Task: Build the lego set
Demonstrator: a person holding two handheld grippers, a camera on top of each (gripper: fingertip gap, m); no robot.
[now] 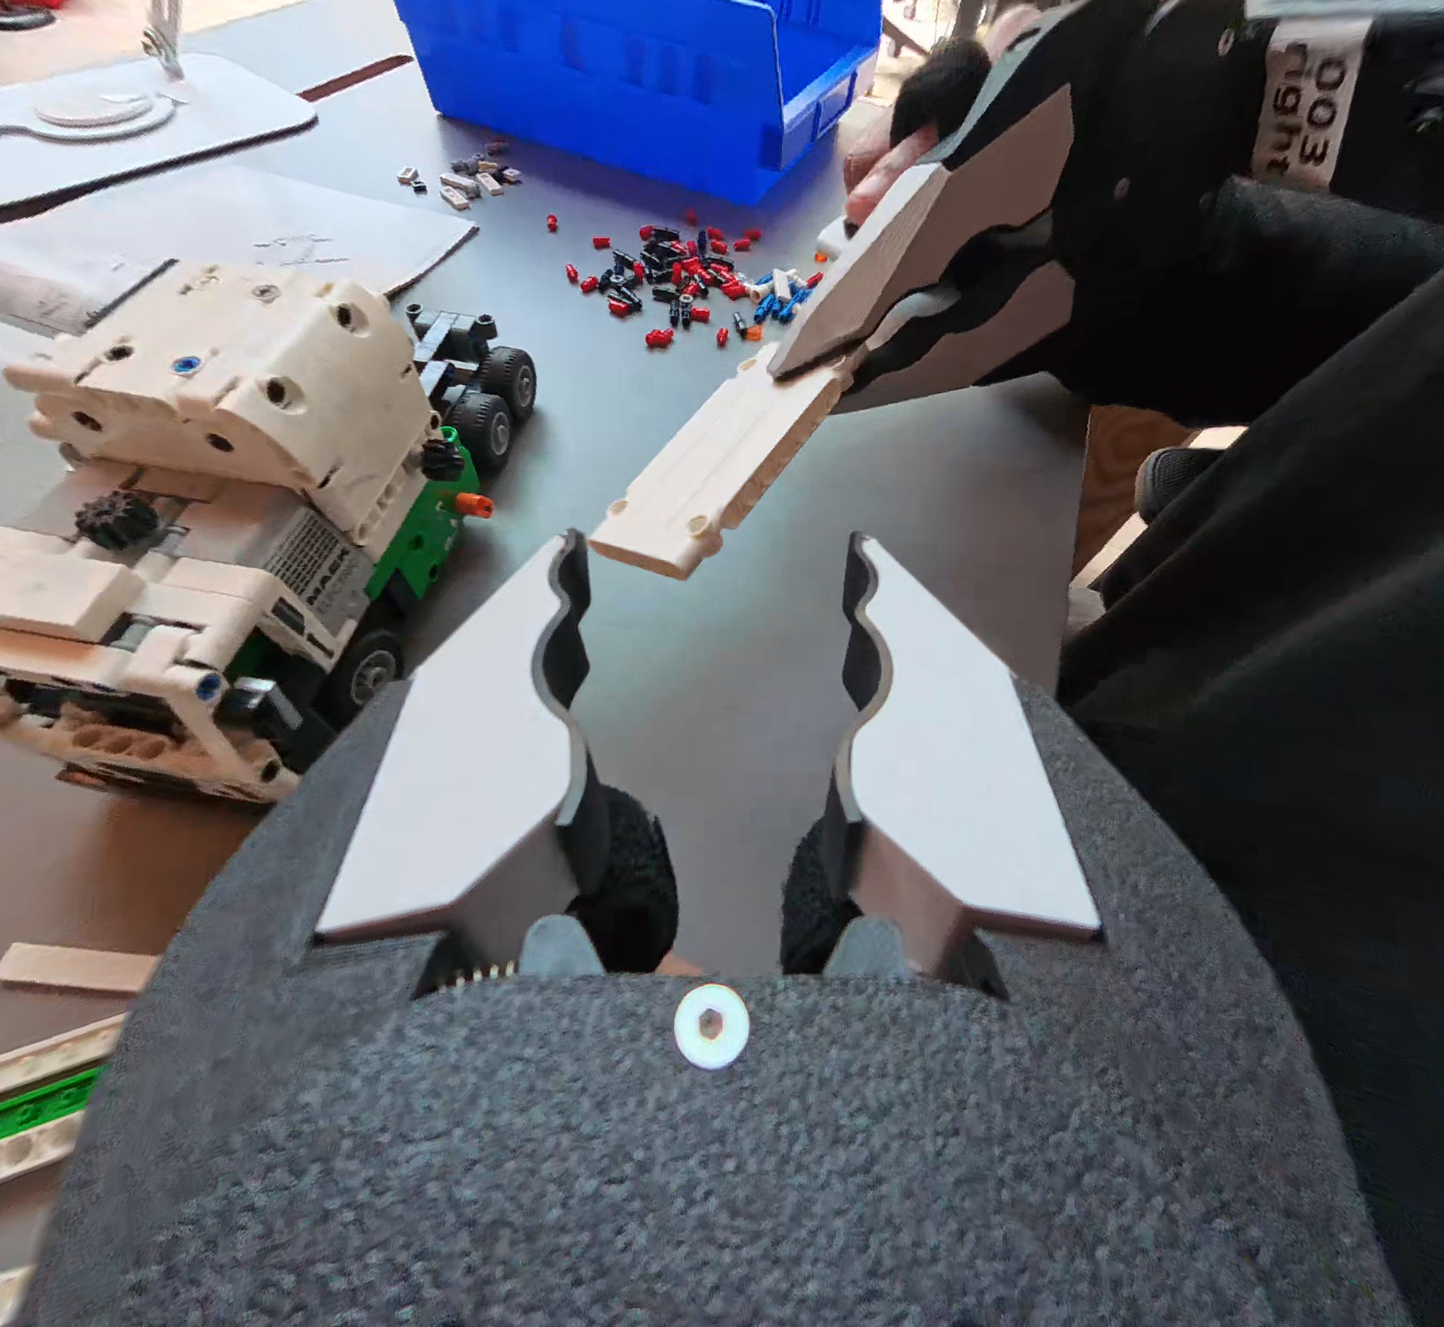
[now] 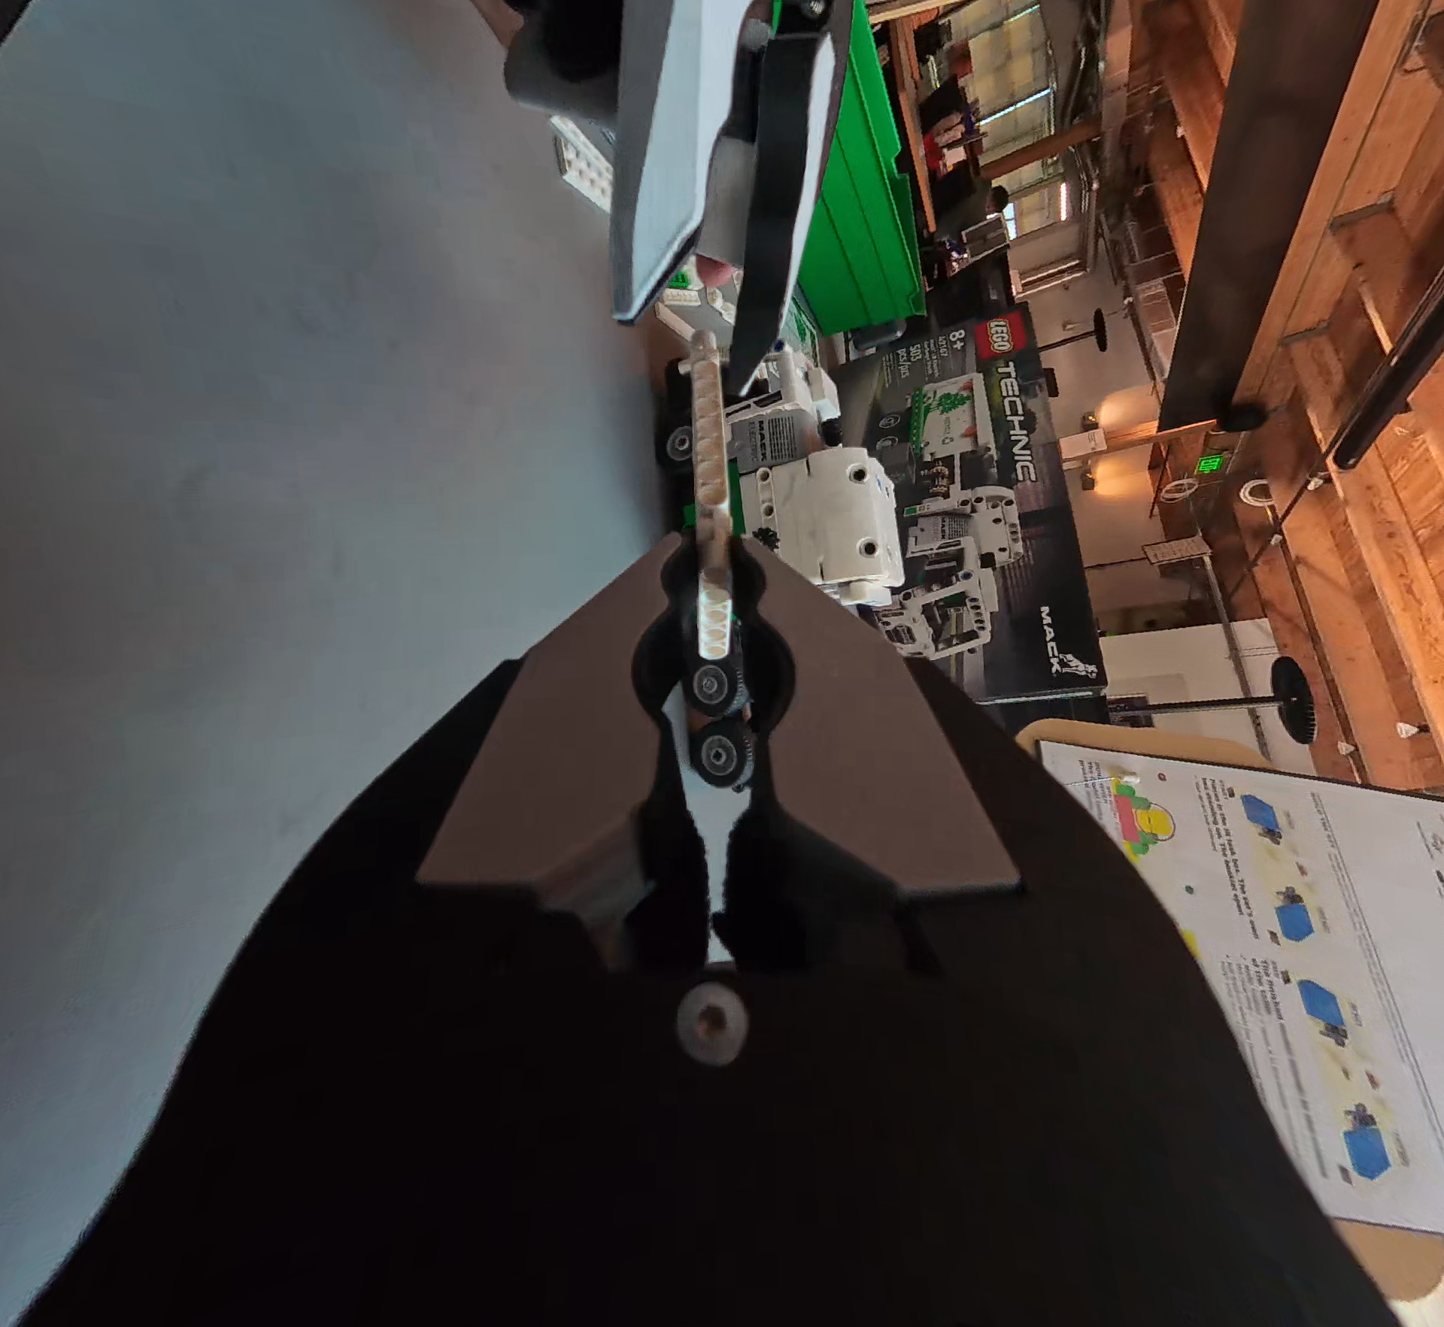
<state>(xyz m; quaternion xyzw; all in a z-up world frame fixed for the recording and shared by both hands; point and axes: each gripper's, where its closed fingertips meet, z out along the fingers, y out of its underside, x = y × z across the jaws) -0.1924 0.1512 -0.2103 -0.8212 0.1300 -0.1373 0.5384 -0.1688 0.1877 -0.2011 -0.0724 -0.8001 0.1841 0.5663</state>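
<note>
**Light and picture quality, both wrist views**

Left wrist view: bright, even daylight, soft shadows under the truck model (image 1: 226, 508) on the desk (image 1: 703, 664). Blue bin (image 1: 625, 40) saturated, sharp. Right gripper (image 1: 813, 360) slightly motion-blurred at upper right. Strong fisheye bending at edges.

Right wrist view: picture rolled sideways. Desk (image 2: 273, 430) washed pale with glare; own gripper body near-black, underexposed. Warm orange light in background. Held white panel (image 2: 711, 446) soft, blurred.

Printed writing shows on the set box (image 2: 986, 500); truck cab (image 1: 320, 590); gripper sticker (image 1: 1306, 110).
</note>
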